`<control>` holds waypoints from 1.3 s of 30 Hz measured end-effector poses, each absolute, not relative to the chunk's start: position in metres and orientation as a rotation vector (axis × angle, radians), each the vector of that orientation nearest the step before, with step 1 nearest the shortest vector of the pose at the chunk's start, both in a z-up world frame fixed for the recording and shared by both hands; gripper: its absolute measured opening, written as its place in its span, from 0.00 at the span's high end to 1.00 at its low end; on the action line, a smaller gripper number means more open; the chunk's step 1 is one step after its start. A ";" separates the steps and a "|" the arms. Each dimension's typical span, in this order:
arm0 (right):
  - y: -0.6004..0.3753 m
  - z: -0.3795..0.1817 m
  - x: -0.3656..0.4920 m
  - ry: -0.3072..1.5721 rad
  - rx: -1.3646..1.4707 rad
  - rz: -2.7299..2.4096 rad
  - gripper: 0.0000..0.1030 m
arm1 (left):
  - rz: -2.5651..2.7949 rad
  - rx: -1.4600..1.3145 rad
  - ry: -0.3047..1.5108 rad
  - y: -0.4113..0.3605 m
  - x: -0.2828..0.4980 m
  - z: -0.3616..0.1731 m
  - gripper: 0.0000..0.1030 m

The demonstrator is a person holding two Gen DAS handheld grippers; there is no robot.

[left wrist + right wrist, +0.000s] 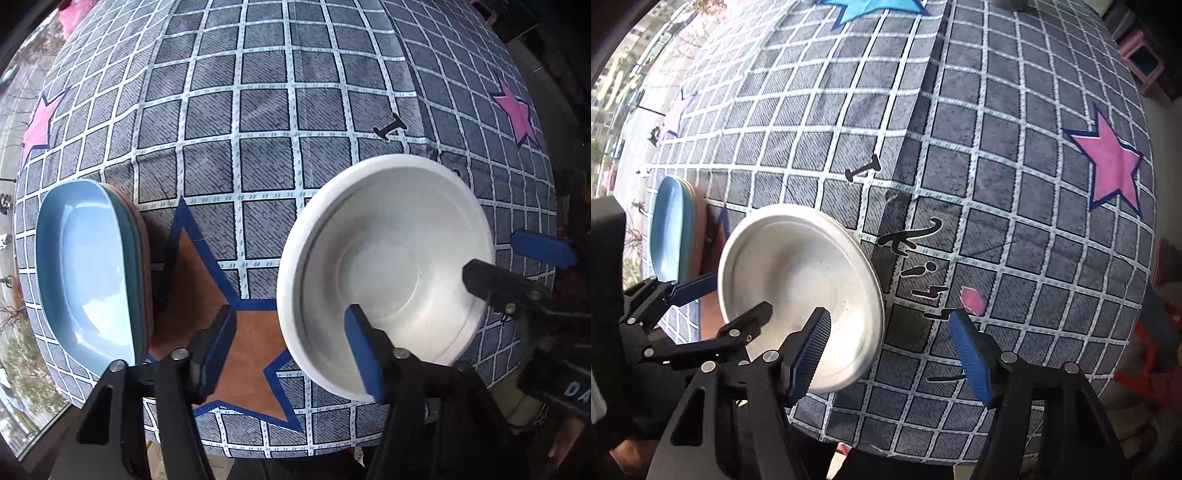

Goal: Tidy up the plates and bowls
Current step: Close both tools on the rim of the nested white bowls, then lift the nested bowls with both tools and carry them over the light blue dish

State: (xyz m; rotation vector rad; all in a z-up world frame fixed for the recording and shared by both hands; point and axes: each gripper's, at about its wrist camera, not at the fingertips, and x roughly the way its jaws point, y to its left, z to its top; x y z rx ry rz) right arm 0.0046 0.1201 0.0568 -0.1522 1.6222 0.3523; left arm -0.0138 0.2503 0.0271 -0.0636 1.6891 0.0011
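Note:
A white bowl (388, 273) sits on the checked tablecloth right of an orange star; it also shows in the right wrist view (801, 291). A stack of plates with a light blue one on top (88, 269) lies at the left, and shows in the right wrist view (670, 225) too. My left gripper (291, 350) is open, its right finger over the bowl's near rim. My right gripper (890, 354) is open and empty, its left finger over the bowl's right rim; it shows in the left wrist view (517, 266) with its fingers on either side of the bowl's right rim.
The table (258, 110) is covered by a grey checked cloth with pink stars and black lettering. Its near edge drops off just below both grippers. A window lies to the left. A pink box (1141, 59) stands beyond the far right corner.

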 end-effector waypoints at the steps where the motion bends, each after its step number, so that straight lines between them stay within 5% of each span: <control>1: 0.122 0.050 0.004 1.638 -0.156 0.348 0.33 | -0.003 -0.070 1.700 0.245 -0.013 0.022 0.47; 4: 0.128 0.030 0.004 1.684 -0.132 0.342 0.33 | -0.037 -0.062 1.727 0.237 -0.019 0.008 0.56; 5: 0.131 0.024 0.004 1.701 -0.124 0.348 0.40 | -0.049 -0.057 1.734 0.232 -0.021 0.005 0.61; 6: 0.133 0.020 0.003 1.708 -0.123 0.355 0.54 | -0.061 -0.055 1.738 0.227 -0.023 0.003 0.63; 7: 0.137 0.017 0.001 1.714 -0.129 0.374 0.81 | -0.059 -0.043 1.738 0.220 -0.029 -0.001 0.65; 39: 0.137 0.168 0.007 1.539 -0.042 0.451 0.80 | -0.027 -0.095 1.498 0.238 -0.028 0.173 0.66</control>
